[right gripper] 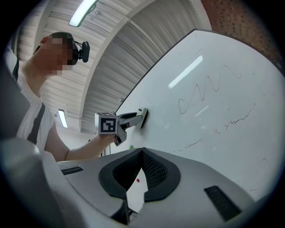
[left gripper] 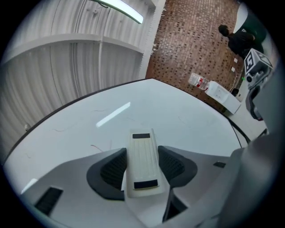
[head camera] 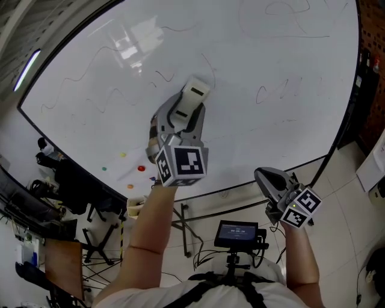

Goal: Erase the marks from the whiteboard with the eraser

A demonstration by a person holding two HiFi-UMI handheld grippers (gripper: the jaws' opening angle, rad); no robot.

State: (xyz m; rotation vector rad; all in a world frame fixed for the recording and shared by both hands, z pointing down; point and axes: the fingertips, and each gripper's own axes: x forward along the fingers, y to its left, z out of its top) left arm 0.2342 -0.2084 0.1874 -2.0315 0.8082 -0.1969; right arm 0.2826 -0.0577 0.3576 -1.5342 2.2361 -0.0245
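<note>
Our left gripper (head camera: 185, 114) clamps the white eraser (head camera: 196, 92) at centre frame, pressed against the whiteboard (head camera: 289, 54) among faint marks (head camera: 274, 91). Our right gripper (head camera: 269, 179), lower right, has its jaws together and empty.

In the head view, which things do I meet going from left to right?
Small red round magnet, white rectangular eraser held by the left gripper, small black screen, right gripper.

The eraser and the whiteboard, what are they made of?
The eraser looks like cream plastic, matte, with moulded ridges on its back; its wiping side is hidden. The whiteboard has a smooth glossy white coating that mirrors a ceiling light; what lies under it I cannot tell.
</note>
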